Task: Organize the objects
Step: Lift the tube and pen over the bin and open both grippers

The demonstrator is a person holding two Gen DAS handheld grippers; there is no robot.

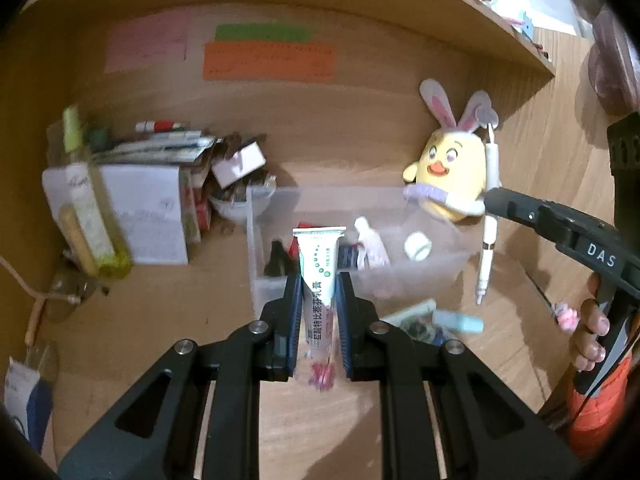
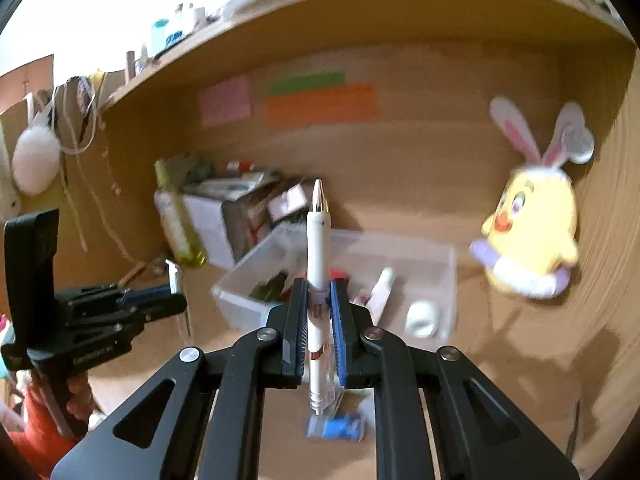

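Nearest to the left wrist camera, the left gripper [image 1: 319,292] is clamped on a white tube of ointment [image 1: 319,280] with green dots and printed characters; the tube stands up between the blue pads, its flat crimped end on top. Nearest to the right wrist camera, the right gripper [image 2: 319,300] is clamped on a white pen [image 2: 318,264], which points up and away, with its metal tip above the jaws. Both things are held above a wooden desk [image 1: 160,320], in front of a clear plastic box [image 1: 436,268]. Inside this box lie a small white cap [image 1: 417,245] and a few other small items. A yellow chick toy [image 1: 452,172] with rabbit ears leans behind the box on its right side. At the left stand a yellowish bottle [image 1: 92,220] and a white carton [image 1: 140,212].
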